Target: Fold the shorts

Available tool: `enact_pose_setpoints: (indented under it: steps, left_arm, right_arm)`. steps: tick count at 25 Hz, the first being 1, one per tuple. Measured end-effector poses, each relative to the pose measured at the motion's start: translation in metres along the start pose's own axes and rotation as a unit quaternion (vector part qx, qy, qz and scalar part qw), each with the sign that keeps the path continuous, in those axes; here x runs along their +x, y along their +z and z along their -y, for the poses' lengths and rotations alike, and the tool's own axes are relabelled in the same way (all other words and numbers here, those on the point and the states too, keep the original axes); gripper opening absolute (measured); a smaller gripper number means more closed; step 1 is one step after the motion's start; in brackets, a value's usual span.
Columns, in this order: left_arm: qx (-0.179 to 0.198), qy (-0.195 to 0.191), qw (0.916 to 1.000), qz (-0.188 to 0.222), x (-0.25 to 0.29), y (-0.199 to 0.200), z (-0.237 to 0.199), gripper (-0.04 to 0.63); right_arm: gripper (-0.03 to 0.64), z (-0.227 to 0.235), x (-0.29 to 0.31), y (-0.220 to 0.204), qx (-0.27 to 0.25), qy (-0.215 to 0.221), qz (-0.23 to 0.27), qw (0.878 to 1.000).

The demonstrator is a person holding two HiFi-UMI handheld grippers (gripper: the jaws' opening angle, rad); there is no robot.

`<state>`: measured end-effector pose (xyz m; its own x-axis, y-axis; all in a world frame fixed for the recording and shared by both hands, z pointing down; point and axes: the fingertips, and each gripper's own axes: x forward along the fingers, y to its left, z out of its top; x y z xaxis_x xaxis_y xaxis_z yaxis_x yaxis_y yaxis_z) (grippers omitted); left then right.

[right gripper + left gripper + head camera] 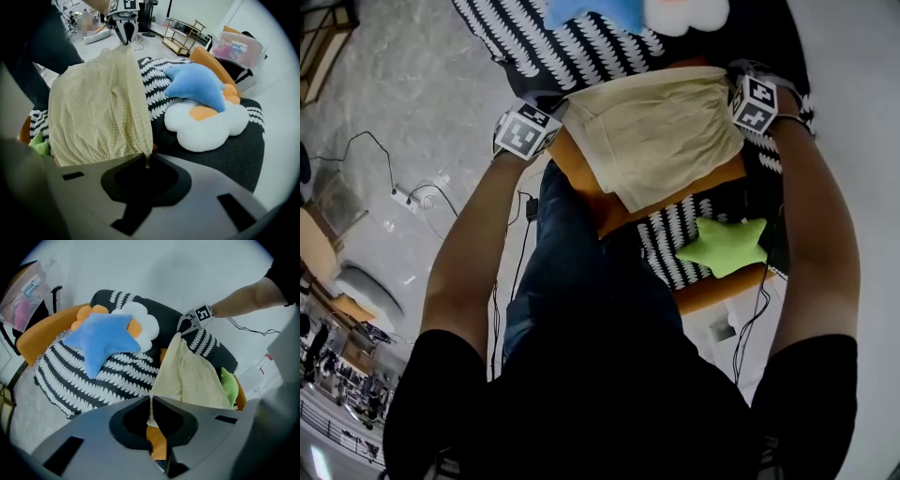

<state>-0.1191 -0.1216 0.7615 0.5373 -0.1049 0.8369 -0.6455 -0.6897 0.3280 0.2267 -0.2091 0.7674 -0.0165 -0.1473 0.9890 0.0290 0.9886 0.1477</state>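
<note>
Left hand-held gripper and right hand-held gripper pinch opposite corners of the shorts between them.

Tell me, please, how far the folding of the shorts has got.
Done: the left gripper and the right gripper are each shut on an edge of the cream shorts. In hand: the shorts hang spread between them above the orange seat. Left: no finished fold shows, so folding them over and laying them down seems to remain.

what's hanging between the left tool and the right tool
The cream shorts span that gap: the left tool and the right tool each pinch a corner. The head view shows it best.
</note>
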Motion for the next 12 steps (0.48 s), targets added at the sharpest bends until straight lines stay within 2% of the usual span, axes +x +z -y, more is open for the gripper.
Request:
enact_pose_setpoints:
  steps: [6, 12]
  left_arm:
    - [0.052, 0.063, 0.9963, 0.026, -0.033, 0.001, 0.010, 0.032]
    - [0.100, 0.070, 0.9915, 0.046, -0.049, -0.007, 0.066, 0.029]
  right_arm:
    - [0.040, -0.010, -0.023, 0.008, -0.018, -0.037, 0.020, 0.999]
    - [0.040, -0.042, -0.034, -0.012, -0.033, -0.052, 0.019, 0.998]
